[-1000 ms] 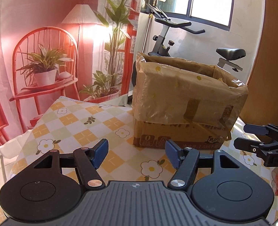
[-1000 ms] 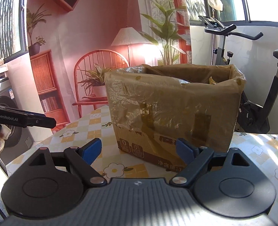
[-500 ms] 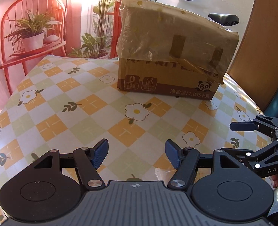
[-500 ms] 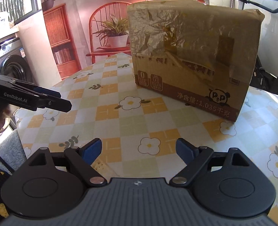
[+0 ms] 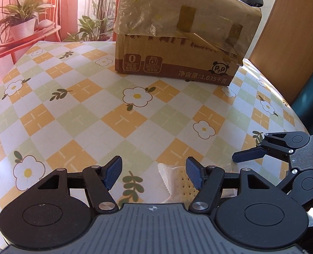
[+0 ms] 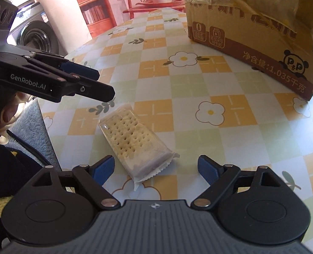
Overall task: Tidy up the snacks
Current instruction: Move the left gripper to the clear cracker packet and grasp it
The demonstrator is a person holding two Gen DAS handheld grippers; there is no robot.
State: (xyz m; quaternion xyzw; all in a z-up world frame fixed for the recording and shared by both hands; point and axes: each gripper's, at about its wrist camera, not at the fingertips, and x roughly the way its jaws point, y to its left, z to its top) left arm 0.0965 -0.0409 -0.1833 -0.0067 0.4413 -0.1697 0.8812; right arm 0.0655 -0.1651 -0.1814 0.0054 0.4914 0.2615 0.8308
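Observation:
A clear-wrapped pack of pale crackers (image 6: 133, 141) lies flat on the flowered tablecloth (image 6: 198, 89) near its front edge. My right gripper (image 6: 156, 170) hovers just above the pack's near end, open, with the wrapper's crimped tail between its blue pads and untouched. In the left wrist view the same pack (image 5: 177, 182) peeks out beside the right fingertip of my left gripper (image 5: 154, 173), which is open and empty. A brown cardboard box (image 5: 177, 36) draped in crinkled plastic stands at the table's far side. Each gripper also shows in the other's view: the left gripper (image 6: 97, 84), the right gripper (image 5: 247, 155).
A red chair with a potted plant (image 5: 21, 25) stands beyond the table on the left. A washing machine (image 6: 35, 36) and a red bookshelf (image 6: 90, 10) sit to the far left. A wooden door panel (image 5: 287, 31) is at the right. A hand (image 6: 4, 110) grips the left tool's handle.
Both grippers have sunk and tipped downward toward the table. The box has slid up in both views, and the cracker pack has come into view beneath the fingers.

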